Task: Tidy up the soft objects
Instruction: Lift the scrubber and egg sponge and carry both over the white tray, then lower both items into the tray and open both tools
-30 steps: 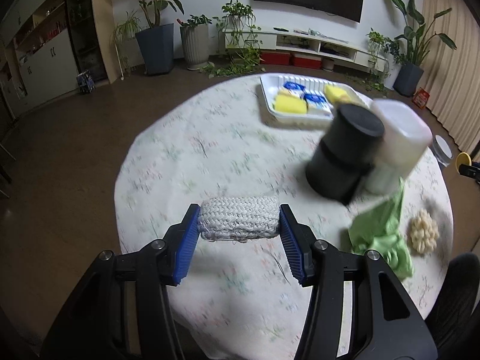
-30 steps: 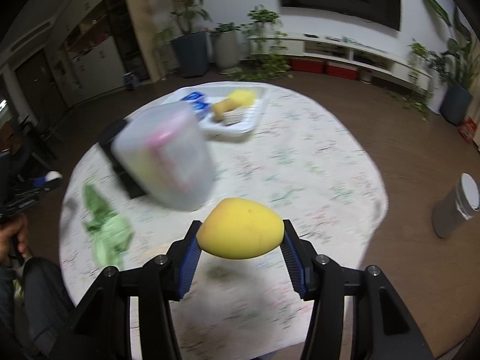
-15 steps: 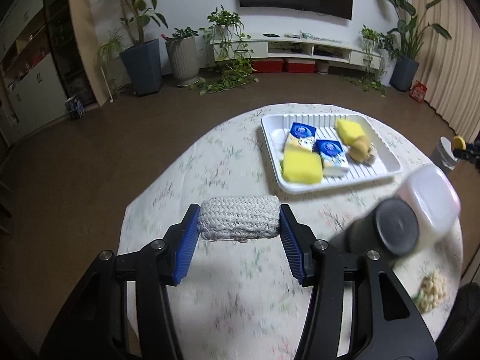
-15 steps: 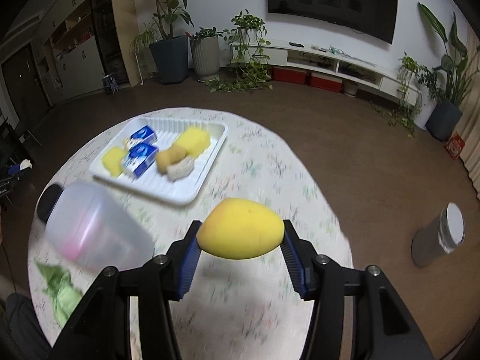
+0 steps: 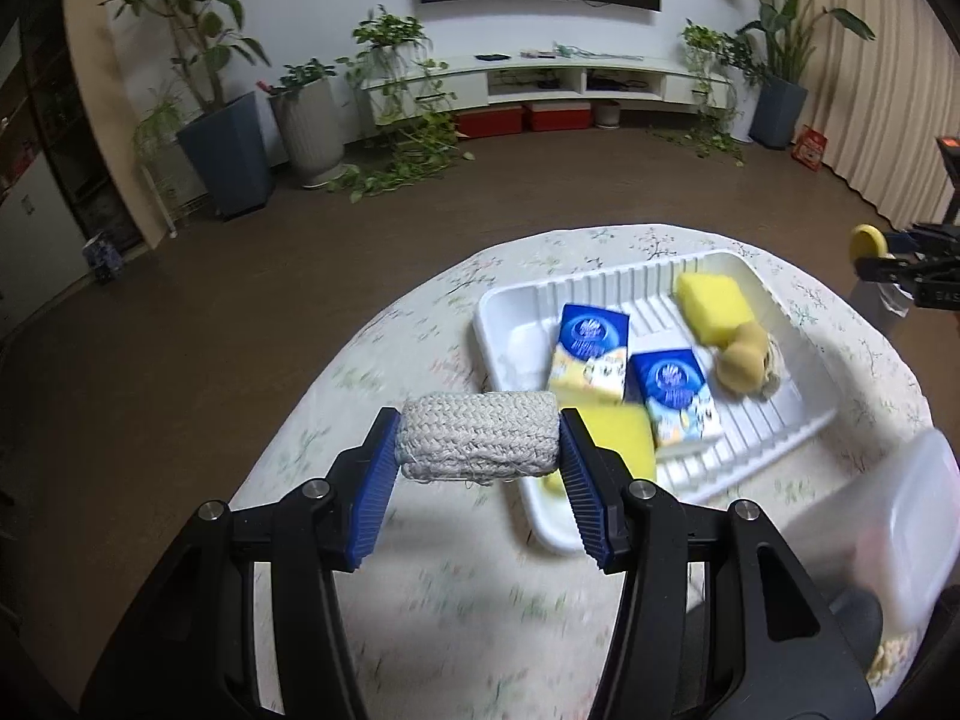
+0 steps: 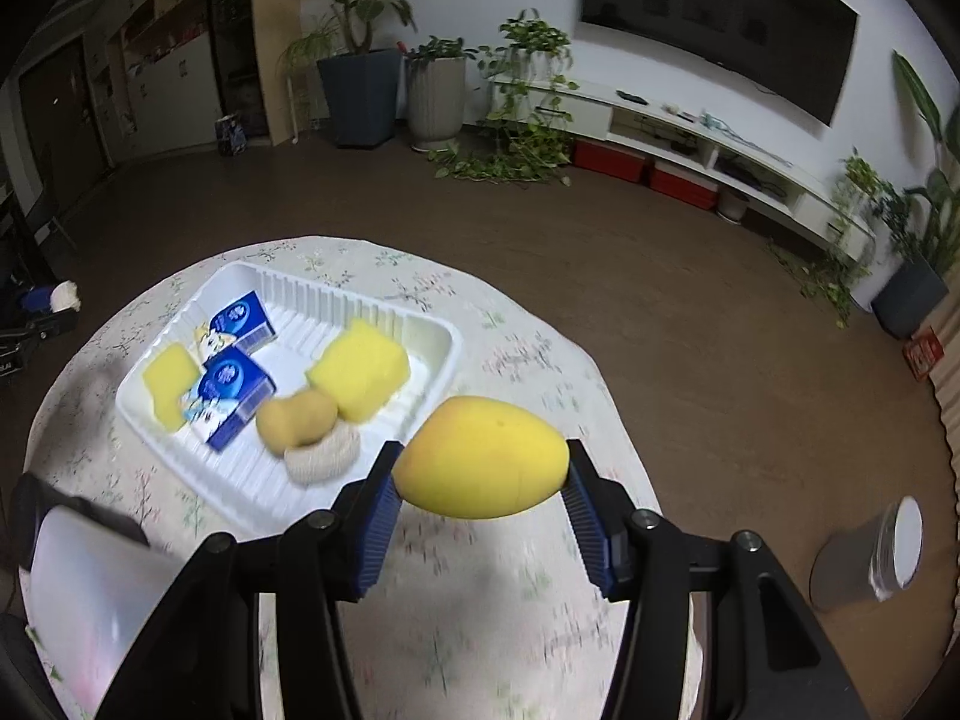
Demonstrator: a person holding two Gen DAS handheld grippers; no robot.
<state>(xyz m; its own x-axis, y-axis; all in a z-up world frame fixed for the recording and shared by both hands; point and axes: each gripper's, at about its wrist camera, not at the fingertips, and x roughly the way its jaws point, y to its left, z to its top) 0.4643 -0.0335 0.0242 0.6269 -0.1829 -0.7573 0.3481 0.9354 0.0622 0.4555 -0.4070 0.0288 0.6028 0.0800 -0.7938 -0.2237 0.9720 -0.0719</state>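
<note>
My left gripper is shut on a grey knitted roll, held above the table just left of the white ribbed tray. My right gripper is shut on a yellow mango-shaped soft toy, held above the table by the tray's right corner. The tray holds two blue tissue packs, yellow sponges, a tan potato-like toy and a cream knitted piece.
A round table with a floral cloth carries a clear plastic container with a dark lid near me. A grey bin stands on the floor at the right. Potted plants and a TV stand line the far wall.
Both grippers have moved forward toward the tray, which now looks larger and closer. The green cloth has dropped out of both views. Both grips are unchanged.
</note>
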